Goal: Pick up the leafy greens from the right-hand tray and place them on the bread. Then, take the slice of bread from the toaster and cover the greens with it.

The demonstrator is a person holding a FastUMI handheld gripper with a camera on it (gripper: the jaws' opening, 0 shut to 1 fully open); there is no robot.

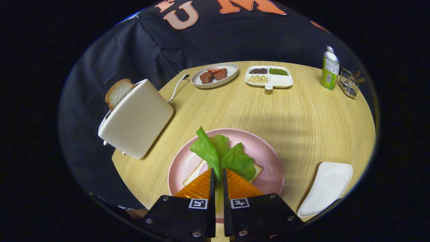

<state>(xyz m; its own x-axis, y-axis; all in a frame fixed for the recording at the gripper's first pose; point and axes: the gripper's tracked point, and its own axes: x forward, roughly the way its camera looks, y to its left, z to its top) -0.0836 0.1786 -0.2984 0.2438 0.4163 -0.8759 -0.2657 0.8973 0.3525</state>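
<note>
Leafy greens [228, 156] lie spread over a slice of bread [194, 174] on the pink plate [268, 158], just ahead of my fingers. My gripper [217, 174] is shut on the near end of the greens, with only a thin gap between the fingers. Beyond the plate to the left stands a cream toaster [137, 117], tilted in view, with a second bread slice [117, 92] sticking out of its slot. The white tray [327, 188] to the right of the plate has nothing on it.
At the far side of the round wooden table [302, 117] sit a grey plate with meat pieces [215, 75] and a divided dish of beans [268, 77]. A green bottle [330, 69] and a wire rack [349, 84] stand far right. The toaster's cord [176, 88] trails toward the grey plate.
</note>
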